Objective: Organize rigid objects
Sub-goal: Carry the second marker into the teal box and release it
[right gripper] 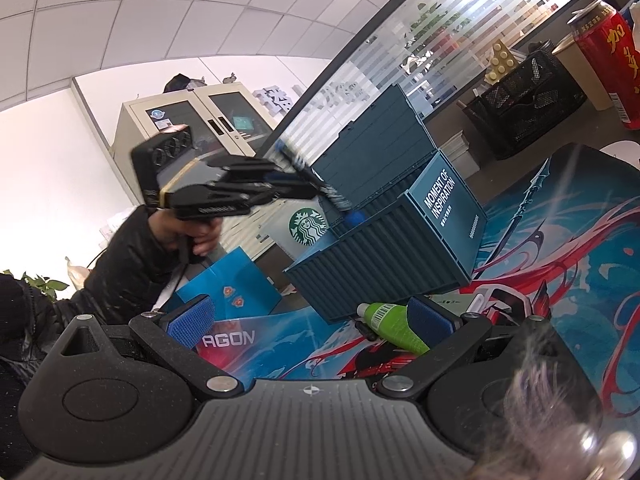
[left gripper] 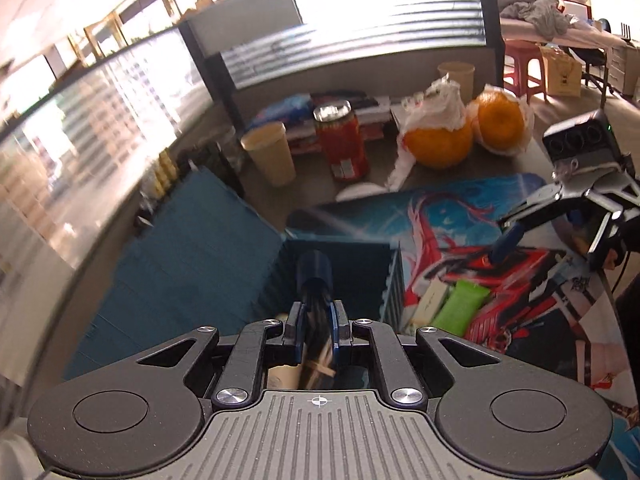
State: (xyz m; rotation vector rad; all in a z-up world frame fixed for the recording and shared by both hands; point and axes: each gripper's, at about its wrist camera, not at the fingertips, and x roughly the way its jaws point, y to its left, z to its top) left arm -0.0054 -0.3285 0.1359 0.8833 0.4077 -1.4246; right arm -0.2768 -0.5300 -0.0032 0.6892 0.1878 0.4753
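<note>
My left gripper (left gripper: 316,326) is shut on a dark tube with a blue cap (left gripper: 315,280) and holds it over the open teal container box (left gripper: 394,284). In the right wrist view the left gripper (right gripper: 320,190) reaches over the box (right gripper: 400,248), the blue cap (right gripper: 355,218) at the box's rim. My right gripper (right gripper: 312,320) is open and empty, low over the printed desk mat (right gripper: 560,248), with a green tube (right gripper: 394,326) just beyond its right finger. The green tube (left gripper: 460,306) and a cream box (left gripper: 432,300) lie on the mat beside the box. The right gripper (left gripper: 516,232) hovers at the right.
The box's lid (left gripper: 192,240) stands open to the left. A red can (left gripper: 342,140), a paper cup (left gripper: 270,152) and bagged oranges (left gripper: 440,140) stand at the back. A black mesh basket (right gripper: 524,96) and a Starbucks bag (right gripper: 306,226) sit behind the box.
</note>
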